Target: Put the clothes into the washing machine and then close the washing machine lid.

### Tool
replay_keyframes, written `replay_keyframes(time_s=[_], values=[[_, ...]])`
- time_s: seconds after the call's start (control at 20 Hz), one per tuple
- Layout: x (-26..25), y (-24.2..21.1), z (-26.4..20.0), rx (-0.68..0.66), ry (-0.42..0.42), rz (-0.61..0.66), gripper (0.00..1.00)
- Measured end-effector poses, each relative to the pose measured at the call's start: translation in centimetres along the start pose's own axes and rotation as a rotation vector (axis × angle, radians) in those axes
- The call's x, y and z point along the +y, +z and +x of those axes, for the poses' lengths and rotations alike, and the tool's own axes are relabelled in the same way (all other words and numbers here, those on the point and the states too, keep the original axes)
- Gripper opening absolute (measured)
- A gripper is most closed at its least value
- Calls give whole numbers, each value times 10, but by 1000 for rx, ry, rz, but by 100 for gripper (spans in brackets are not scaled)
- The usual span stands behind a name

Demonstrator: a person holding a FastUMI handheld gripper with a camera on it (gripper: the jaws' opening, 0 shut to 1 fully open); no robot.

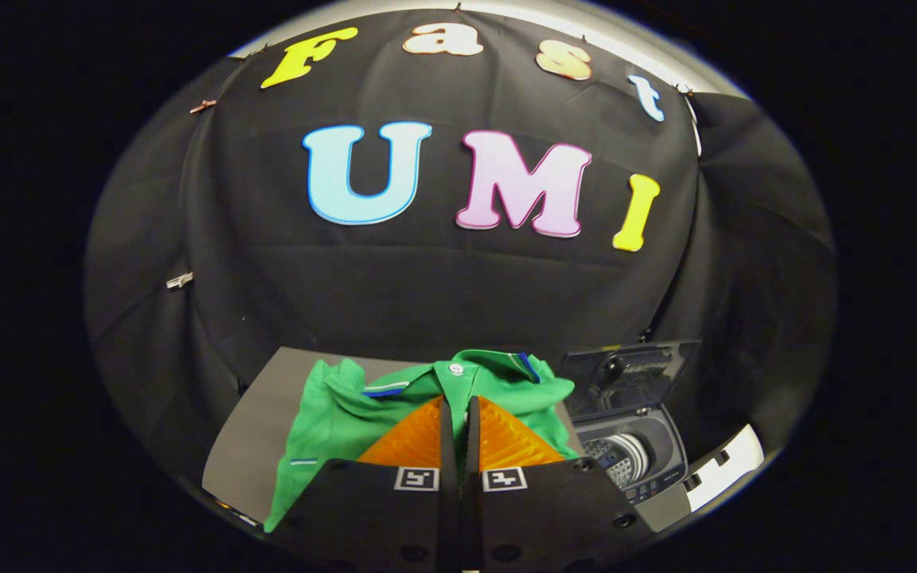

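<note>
Black cloth is hanging behind a grey counter (pixel 255 434), and on that counter we are seeing a green polo shirt (pixel 331 422) lying spread out, its collar and button placket pointing away from us. Just to the right of the shirt, a small top-loading washing machine (pixel 649 465) is standing with its lid (pixel 626 374) tipped up and back, and the drum (pixel 626 458) is showing open beneath it.

We are looking along the claw (pixel 460 422), whose fingers are sitting nearly together with only a thin slit between them, right over the middle of the shirt near the placket. Whether any cloth is actually being pinched in that slit, we cannot tell; the fingers are hiding the contact.

We are judging the main risk to be a thin grab: if only one layer is caught, the shirt could be slipping free on the lift, or trailing a sleeve that is catching on the machine's rim. A second risk is the raised lid itself, since a swinging shirt or the claw could be knocking it shut before the clothes are inside.

As for pose, the claw is pointing forward and slightly down over the counter, level from side to side, with the machine lying off to its right, so a sideways carry is waiting ahead.
</note>
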State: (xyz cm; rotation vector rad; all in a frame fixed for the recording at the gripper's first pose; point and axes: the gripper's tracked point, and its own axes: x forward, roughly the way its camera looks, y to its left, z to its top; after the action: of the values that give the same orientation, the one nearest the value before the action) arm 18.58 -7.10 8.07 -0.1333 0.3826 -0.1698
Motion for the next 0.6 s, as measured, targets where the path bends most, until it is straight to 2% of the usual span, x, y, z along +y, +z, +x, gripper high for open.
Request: replay_keyframes(time_s=[0.15,0.35,0.6], values=[[-25,5,-2,-22,-56,-28,5],[-69,13,-3,-40,-89,17,5],[-150,23,-4,-64,-80,40,5]])
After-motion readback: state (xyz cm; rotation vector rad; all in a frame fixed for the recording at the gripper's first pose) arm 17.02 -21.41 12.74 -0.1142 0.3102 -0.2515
